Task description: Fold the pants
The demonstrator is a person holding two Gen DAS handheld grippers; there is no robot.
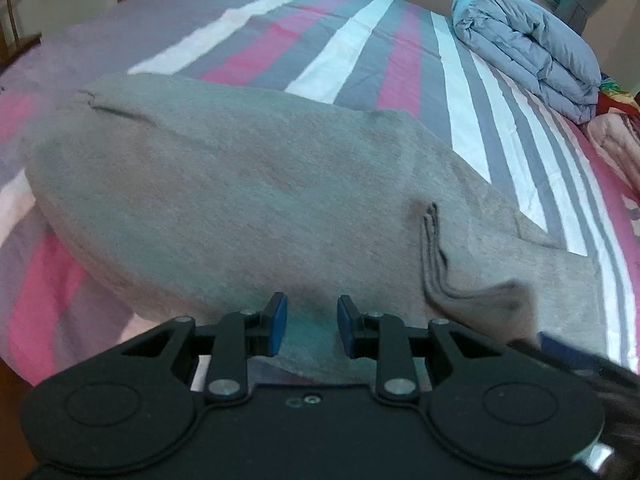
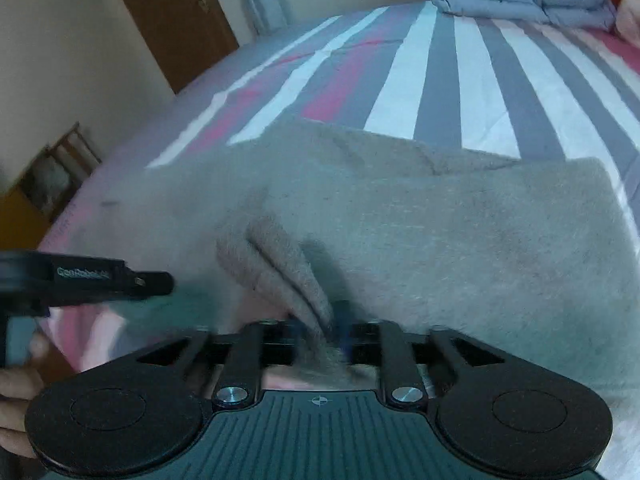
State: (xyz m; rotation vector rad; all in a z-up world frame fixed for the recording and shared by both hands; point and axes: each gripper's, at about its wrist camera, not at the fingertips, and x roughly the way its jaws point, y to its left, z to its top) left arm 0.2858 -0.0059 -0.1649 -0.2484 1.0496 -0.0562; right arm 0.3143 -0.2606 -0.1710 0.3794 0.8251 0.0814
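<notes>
Grey pants [image 1: 224, 184] lie spread on a striped bed. In the left wrist view my left gripper [image 1: 312, 322] is open, its blue pads just above the near edge of the cloth, holding nothing. A layered fold of the pants [image 1: 436, 264] rises at the right. In the right wrist view my right gripper [image 2: 324, 332] is shut on a pinched ridge of the grey pants [image 2: 460, 248] and lifts it slightly. The left gripper shows there at the left [image 2: 156, 282].
The bed sheet [image 1: 352, 44] has white, grey and pink stripes. A folded blue-grey quilt [image 1: 524, 48] lies at the far right, with pink bedding [image 1: 616, 140] beside it. A brown door [image 2: 172, 16] and a wooden chair [image 2: 60, 172] stand beyond the bed.
</notes>
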